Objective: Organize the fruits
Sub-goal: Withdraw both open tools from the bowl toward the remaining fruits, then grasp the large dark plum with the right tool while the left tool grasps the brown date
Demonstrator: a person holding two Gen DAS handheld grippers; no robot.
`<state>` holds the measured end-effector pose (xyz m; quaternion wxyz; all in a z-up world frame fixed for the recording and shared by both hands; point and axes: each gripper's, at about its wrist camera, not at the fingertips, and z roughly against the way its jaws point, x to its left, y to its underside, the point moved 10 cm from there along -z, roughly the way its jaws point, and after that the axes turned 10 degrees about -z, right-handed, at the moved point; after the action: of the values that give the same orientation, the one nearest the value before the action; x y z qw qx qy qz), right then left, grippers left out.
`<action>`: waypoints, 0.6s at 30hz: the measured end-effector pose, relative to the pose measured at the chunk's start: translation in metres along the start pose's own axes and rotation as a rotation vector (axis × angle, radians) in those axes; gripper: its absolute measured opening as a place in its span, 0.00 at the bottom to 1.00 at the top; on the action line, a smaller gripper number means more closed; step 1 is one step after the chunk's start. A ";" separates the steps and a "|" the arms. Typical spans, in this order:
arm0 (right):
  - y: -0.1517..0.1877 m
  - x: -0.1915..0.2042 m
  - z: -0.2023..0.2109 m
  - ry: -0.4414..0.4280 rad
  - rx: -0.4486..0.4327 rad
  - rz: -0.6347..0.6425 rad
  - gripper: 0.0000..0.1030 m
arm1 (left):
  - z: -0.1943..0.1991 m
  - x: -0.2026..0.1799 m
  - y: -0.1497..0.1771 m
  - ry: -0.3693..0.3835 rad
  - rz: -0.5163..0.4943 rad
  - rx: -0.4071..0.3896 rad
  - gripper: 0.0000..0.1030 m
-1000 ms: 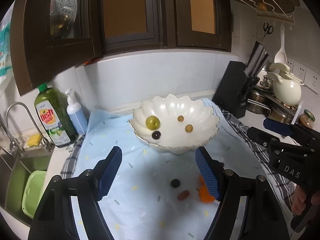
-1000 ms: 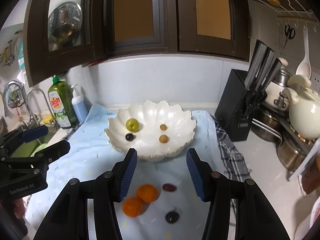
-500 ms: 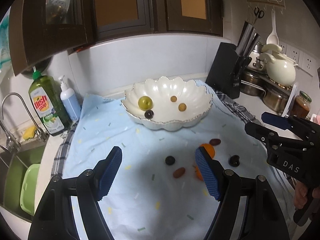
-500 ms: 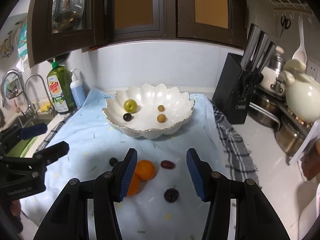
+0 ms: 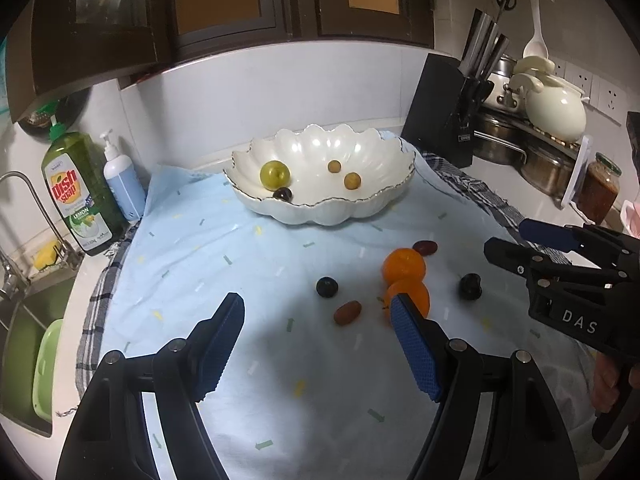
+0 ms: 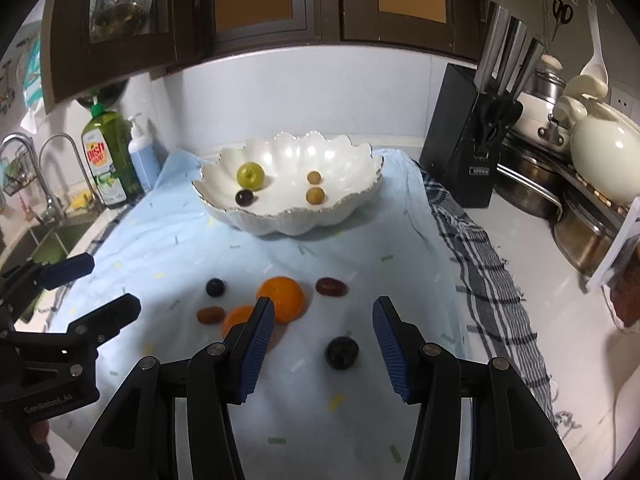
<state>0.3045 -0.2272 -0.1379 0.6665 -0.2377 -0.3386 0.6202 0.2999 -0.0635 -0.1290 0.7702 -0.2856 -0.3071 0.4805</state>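
Note:
A white scalloped bowl stands at the back of a light blue cloth. It holds a green fruit, a dark fruit and two small tan fruits. On the cloth lie two oranges, a dark round fruit, a brown date, a dark red grape and a dark plum. My left gripper is open and empty, near the date. My right gripper is open and empty, with the plum between its fingers' line.
A dish soap bottle and pump bottle stand at the left by the sink. A knife block, pots and a white kettle stand at the right. A checked towel lies under the cloth's right edge.
Both grippers have pulled back from the bowl and lowered towards the loose fruit on the cloth. More of the cloth and fruit shows. Both stay open.

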 end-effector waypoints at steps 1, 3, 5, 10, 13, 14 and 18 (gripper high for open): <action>0.003 -0.001 -0.002 0.002 0.007 -0.001 0.51 | -0.002 -0.001 0.001 0.003 -0.002 0.002 0.73; 0.008 -0.002 -0.005 0.005 0.023 -0.003 0.51 | -0.005 -0.003 0.003 0.009 -0.004 0.004 0.73; 0.013 -0.003 -0.009 0.009 0.037 -0.006 0.51 | -0.009 -0.005 0.005 0.016 -0.009 0.001 0.73; 0.022 -0.008 -0.020 0.020 0.064 -0.017 0.51 | -0.020 -0.008 0.010 0.033 -0.018 0.009 0.72; 0.027 -0.010 -0.026 0.025 0.080 -0.024 0.51 | -0.029 -0.010 0.013 0.042 -0.021 0.019 0.70; 0.028 -0.010 -0.027 0.025 0.086 -0.027 0.51 | -0.033 -0.011 0.014 0.041 -0.024 0.023 0.70; 0.033 -0.014 -0.036 0.031 0.106 -0.037 0.51 | -0.046 -0.013 0.020 0.049 -0.030 0.049 0.65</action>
<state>0.3089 -0.2335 -0.1881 0.6946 -0.2055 -0.2992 0.6211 0.3186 -0.0742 -0.1762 0.7915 -0.2737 -0.2806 0.4689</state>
